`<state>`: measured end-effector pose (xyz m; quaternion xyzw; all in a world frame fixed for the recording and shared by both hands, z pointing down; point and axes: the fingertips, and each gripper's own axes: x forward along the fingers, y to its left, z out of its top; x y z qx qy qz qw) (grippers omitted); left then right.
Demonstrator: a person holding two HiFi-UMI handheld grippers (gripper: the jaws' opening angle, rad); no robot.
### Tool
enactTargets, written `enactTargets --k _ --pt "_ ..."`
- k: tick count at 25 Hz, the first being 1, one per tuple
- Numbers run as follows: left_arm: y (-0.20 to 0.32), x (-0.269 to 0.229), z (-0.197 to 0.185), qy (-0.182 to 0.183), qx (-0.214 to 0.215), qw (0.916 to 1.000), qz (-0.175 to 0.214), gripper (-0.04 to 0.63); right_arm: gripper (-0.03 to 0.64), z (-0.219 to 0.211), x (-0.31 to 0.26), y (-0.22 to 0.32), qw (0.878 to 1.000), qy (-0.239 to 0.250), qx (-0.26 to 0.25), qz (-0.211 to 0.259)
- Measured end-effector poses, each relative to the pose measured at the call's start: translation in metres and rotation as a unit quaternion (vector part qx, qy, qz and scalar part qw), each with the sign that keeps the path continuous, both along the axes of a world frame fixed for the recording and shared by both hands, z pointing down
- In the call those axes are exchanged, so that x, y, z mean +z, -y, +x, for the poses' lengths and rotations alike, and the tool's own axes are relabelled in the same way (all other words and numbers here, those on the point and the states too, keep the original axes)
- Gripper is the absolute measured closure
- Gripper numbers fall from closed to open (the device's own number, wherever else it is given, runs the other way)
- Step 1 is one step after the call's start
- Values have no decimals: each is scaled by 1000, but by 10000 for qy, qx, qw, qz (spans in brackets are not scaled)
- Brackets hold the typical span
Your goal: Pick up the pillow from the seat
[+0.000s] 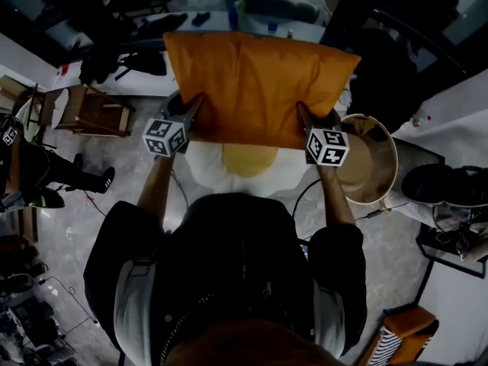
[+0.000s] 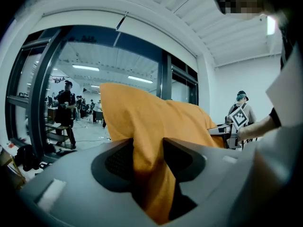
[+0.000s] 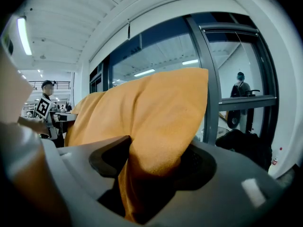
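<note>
Both tongs are clamped on the pillow point(image 1: 259, 78). The left tongs point(image 1: 197, 104) bite its 7 o'clock corner. In the left gripper view orange cloth is bunched between the two pads, with the jaws part closed and pressing on the fabric. The right tongs point(image 1: 303, 111) bite the 5 o'clock corner, and the right gripper view shows the same: a thick fold of cloth squeezed between the pads, jaws about half shut.

The pillow is orange and rectangular. It is held in the air between the two tongs and stretches away toward 12 o'clock from the person. Its near edge sags a little between the grips. The seat point(image 1: 206, 168) sits below that edge at 6 o'clock of the pillow, pale with a yellow patch in the middle, and the pillow is not resting on it.

A marker cube point(image 1: 165, 136) rides on the left tongs, and the other cube point(image 1: 328, 146) rides on the right. A round tan tub point(image 1: 379, 158) stands at 3 o'clock, just beside the right cube. A small wooden stool point(image 1: 91, 110) stands at 9 o'clock, well apart from the pillow. Both of the person's forearms reach forward to the tongs.
</note>
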<state>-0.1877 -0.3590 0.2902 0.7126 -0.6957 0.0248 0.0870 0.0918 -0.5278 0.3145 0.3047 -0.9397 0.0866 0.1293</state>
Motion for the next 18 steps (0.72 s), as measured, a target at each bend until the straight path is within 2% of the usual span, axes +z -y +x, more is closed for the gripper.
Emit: enactTargets --k 12,18 --pt "-12 -11 -19 -23 100 9998 160 391 337 -17 -14 -16 9998 -54 93 138" --pt "-15 -7 -17 -68 137 9998 160 391 339 -15 -13 -20 9997 -123 109 167"
